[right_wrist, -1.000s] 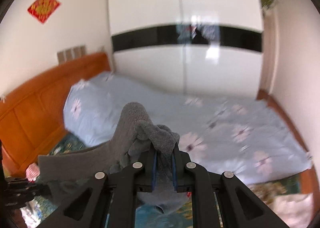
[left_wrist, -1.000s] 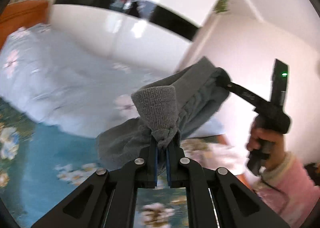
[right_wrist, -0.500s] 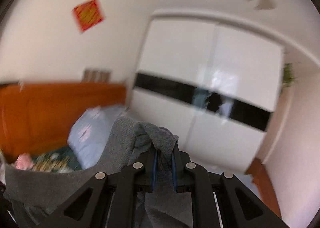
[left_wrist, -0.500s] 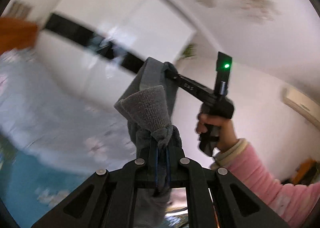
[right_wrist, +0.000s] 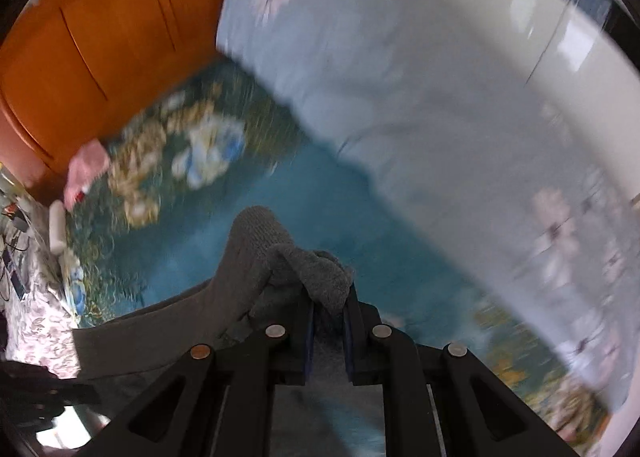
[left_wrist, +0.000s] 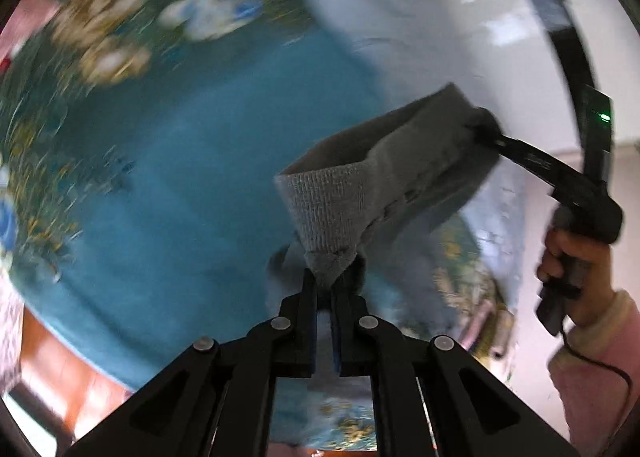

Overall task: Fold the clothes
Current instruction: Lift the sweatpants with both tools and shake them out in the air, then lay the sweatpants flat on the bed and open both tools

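1. Above the bed, over the teal floral bedspread (left_wrist: 192, 161), a grey knitted garment (left_wrist: 384, 177) is held up clear of the surface, stretched between the two grippers.
2. On the left, the left gripper (left_wrist: 325, 289) is seen with its jaws clamped together on a bunched ribbed edge of the garment, a flap of which stands up just beyond the fingertips.
3. Further right in the left wrist view, the right gripper (left_wrist: 486, 133) is seen pinching the other end of the garment, its handle gripped by a hand (left_wrist: 576, 277) in a pink sleeve (left_wrist: 600, 369).
4. From the right wrist view, the right gripper (right_wrist: 328, 297) is shown with its jaws closed on a folded grey edge (right_wrist: 316, 273); cloth trails away to the lower left.
5. Beyond, a pale blue flowered quilt (right_wrist: 440, 97) is piled along the far side of the bed, against an orange wooden headboard (right_wrist: 100, 17).
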